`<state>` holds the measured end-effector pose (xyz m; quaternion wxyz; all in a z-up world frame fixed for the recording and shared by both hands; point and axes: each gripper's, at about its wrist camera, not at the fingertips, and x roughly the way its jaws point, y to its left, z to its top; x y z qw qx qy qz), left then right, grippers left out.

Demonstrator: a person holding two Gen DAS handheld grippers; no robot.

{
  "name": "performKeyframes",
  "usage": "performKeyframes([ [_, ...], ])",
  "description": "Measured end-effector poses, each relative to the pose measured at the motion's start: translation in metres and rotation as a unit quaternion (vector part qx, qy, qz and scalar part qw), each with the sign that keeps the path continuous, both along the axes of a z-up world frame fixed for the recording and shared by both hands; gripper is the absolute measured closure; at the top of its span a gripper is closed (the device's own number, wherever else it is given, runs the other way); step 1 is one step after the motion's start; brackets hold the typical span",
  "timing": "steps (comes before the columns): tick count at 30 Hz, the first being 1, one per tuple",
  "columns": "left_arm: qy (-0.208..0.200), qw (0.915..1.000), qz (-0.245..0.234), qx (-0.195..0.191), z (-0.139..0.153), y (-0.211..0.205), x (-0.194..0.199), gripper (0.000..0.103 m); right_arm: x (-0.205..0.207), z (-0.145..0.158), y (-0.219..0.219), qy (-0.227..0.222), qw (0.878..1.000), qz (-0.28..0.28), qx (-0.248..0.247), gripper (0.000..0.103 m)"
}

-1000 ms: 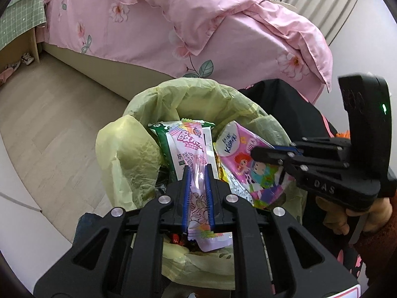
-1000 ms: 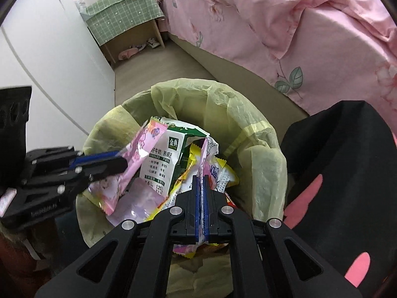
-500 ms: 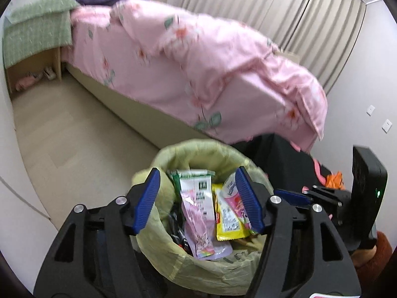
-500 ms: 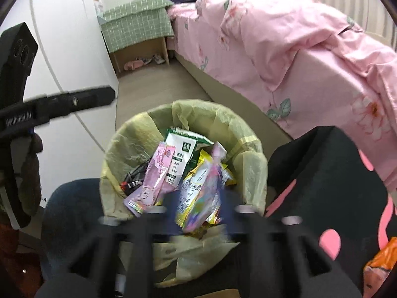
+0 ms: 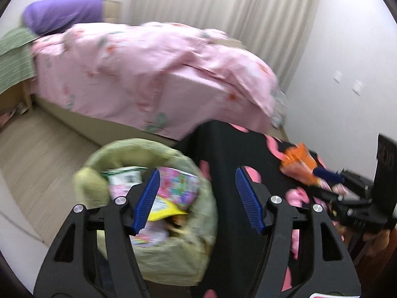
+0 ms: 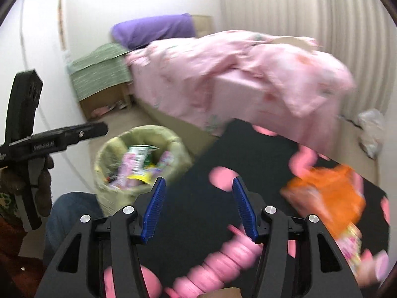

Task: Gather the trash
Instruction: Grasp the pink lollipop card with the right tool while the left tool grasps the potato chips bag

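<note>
while both your grippers hang wide and empty, the orange wrapper (image 6: 330, 193) lies on the black mat (image 6: 198, 164) near its far right edge, just right of the right gripper (image 6: 197, 207); its long axis seems to run away toward the bed; the left gripper (image 5: 196, 200) sits above the bin (image 5: 198, 236), farther off, so the right is nearer.

Left tool (image 5: 196, 200): jaws apart, nothing between the blue pads (image 5: 146, 200), angled downward; jaws have just been opening. Right tool (image 6: 197, 207): jaws spread wide, empty, angled downward; jaws have just been opening. Hand (image 6: 43, 173): wrapped around the left tool's handle, sleeve partly visible.
</note>
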<state>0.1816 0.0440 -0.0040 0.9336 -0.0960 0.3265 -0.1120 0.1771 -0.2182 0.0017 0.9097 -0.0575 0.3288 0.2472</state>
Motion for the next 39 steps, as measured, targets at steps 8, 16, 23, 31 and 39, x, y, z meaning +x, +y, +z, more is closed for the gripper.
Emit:
performKeyframes([
  [8,0.002,0.9917,-0.125,0.032,-0.014,-0.11,0.003,0.043,-0.043,-0.027,-0.113,0.022,0.995,-0.093,-0.022,0.05],
  [16,0.012,0.984,-0.174,0.038,-0.023,-0.175,0.005,0.043,-0.044,-0.053,-0.17,0.024,0.985,-0.164,-0.054,0.05],
  [23,0.023,0.9834,-0.175,0.041,-0.03,-0.184,0.008,0.043,-0.007,-0.068,-0.173,0.027,0.988,-0.145,-0.05,0.05],
  [31,0.039,0.9824,-0.178,0.039,-0.037,-0.188,0.015,0.039,0.02,-0.083,-0.161,0.033,0.989,-0.116,-0.087,0.057],
  [39,0.048,0.9808,-0.186,0.03,-0.041,-0.206,0.026,0.039,-0.035,-0.057,-0.183,0.01,0.988,-0.149,-0.046,0.058],
])
